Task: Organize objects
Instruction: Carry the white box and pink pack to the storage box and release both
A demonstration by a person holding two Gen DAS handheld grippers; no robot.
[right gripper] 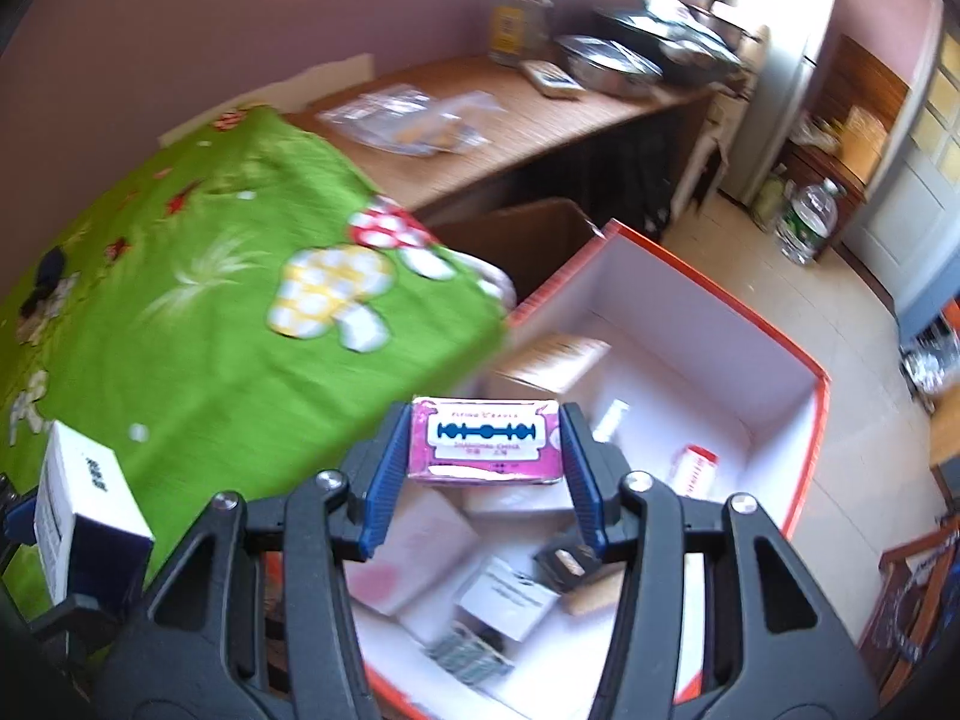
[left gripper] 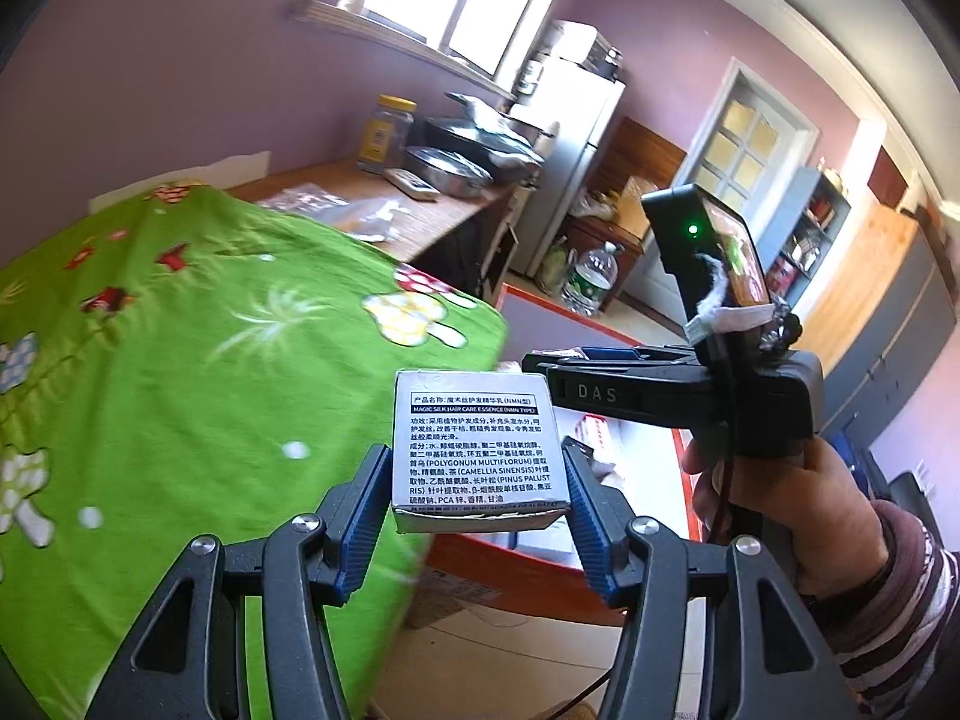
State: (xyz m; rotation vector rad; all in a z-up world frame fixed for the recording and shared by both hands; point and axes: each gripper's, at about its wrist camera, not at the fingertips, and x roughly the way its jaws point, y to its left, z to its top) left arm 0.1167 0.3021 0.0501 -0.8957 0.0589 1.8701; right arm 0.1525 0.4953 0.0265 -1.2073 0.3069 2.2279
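1. Fingers of the left gripper (left gripper: 477, 471) were clamped on a white hair-care box (left gripper: 478, 447), held over the edge of the green cloth (left gripper: 180, 360).
2. Right gripper (right gripper: 483, 456) pinched a pink razor-blade box (right gripper: 485, 441) above the open orange-rimmed bin (right gripper: 816, 378), among small packages inside.

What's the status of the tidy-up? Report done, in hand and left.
Done: several small packs already lie in the orange-rimmed box. In hand: the right tool holds a pink razor-blade pack above that box; the left tool holds a white hair-care box. Left: releasing both.
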